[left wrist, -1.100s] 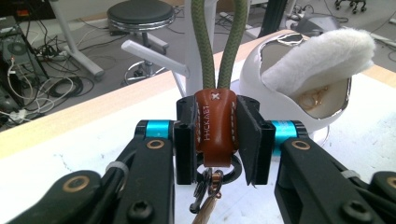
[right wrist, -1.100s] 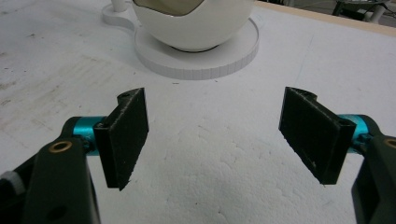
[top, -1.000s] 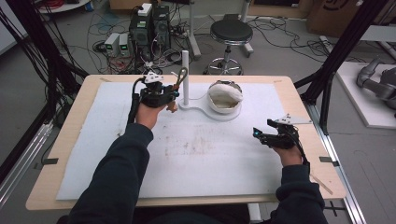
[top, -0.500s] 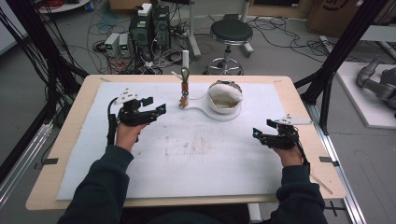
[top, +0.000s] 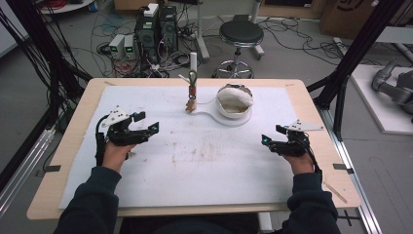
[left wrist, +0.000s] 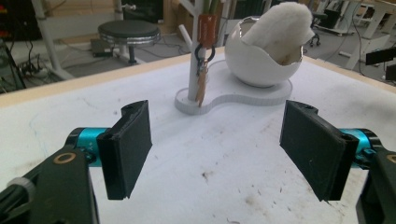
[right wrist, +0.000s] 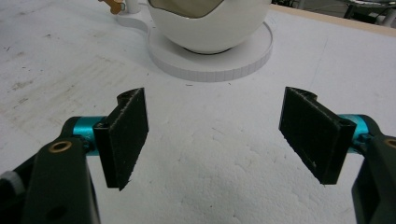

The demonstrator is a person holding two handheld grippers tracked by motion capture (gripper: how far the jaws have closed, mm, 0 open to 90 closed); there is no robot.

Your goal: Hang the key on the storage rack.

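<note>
Presently both tools rest idle above the desk point(top: 73, 146), each well apart from the work. The left hand-held gripper point(top: 146, 127) sits at the left side of the white mat point(top: 204, 165), jaws spread wide and holding nothing; the left gripper view confirms bare mat between its pads. The right hand-held gripper point(top: 267, 140) sits at the right side, jaws likewise wide and empty, as the right gripper view shows.

The item in hand appears to be the keyring point(top: 191, 97), an orange-brown fob with a small ring and a tan tag, which hangs on the white post point(top: 193, 63) at the far middle of the mat. In the left gripper view the keyring point(left wrist: 203, 51) hangs against the post point(left wrist: 196, 70), clear of the base point(left wrist: 243, 95). Judged from this, the hanging is done, and what is left, if anything, is only to keep the tools clear.

Just right of the post, on the same base, stands the egg-shaped bowl point(top: 234, 102) with its white pad point(left wrist: 282, 23) inside.

Count:
- hand-held grippers: two, both empty
- keyring: one, on the post
- post: one, upright
- bowl: one, with one pad in it
- base: one, carrying post and bowl
- loose items on the mat: none seen; stains only.
</note>
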